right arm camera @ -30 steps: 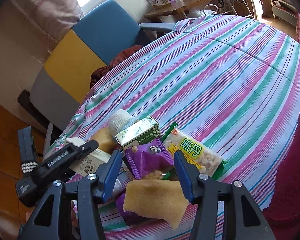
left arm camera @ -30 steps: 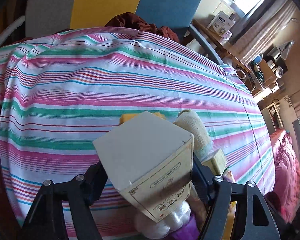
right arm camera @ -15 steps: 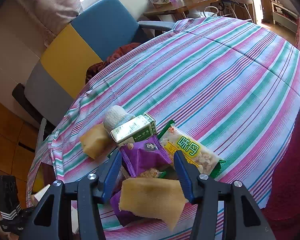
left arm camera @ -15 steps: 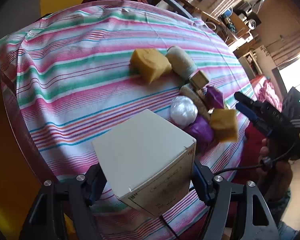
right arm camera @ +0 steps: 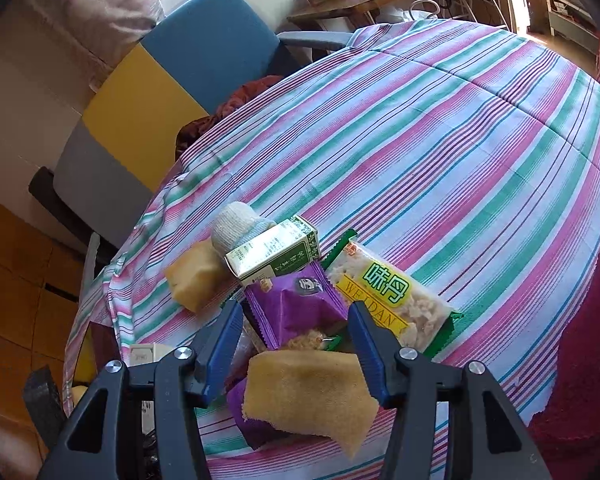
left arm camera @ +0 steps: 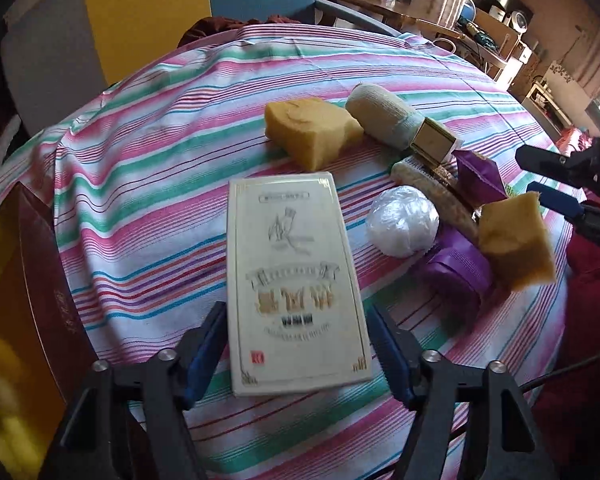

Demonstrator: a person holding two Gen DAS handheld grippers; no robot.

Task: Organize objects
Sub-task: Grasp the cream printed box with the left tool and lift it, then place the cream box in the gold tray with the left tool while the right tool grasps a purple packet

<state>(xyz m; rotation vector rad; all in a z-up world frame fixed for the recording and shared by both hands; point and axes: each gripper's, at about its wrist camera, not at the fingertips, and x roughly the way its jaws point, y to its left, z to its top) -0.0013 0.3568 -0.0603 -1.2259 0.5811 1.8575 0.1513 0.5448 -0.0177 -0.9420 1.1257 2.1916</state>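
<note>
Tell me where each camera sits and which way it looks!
Left wrist: sits on the left tongs, looking down at a white box on the striped table. Its jaws have just been closing, with the box between them. The right tongs show too.
Right wrist: sits on the right tongs, looking down across the table at snack packets. The tongs clamp a yellow sponge.
Shared: the table, that sponge, a bigger sponge and a rolled cloth.
</note>
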